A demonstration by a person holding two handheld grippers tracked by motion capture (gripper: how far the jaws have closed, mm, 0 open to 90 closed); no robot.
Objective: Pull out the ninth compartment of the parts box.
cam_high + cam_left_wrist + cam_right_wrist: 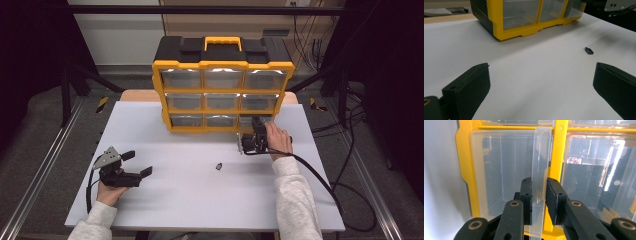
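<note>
From above, we see the right gripper (253, 141) at the bottom right drawer (255, 120) of the yellow organizer (223, 90); the left gripper (135, 164) rests spread apart near a small black part (219, 166). Along the right gripper's jaws, we see them clamped on the drawer's clear, thin pull tab (540, 170).

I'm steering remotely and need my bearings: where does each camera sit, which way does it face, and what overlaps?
High view: above the person's side, looking forward and down at the table and cabinet; forearms and both tools show.
Left gripper view: on the left tool, low over the table, facing the cabinet; open jaws show.
Right gripper view: on the right tool, close at the cabinet, jaws clamping a drawer tab.
Shared: high and left views both show the small black part.
</note>
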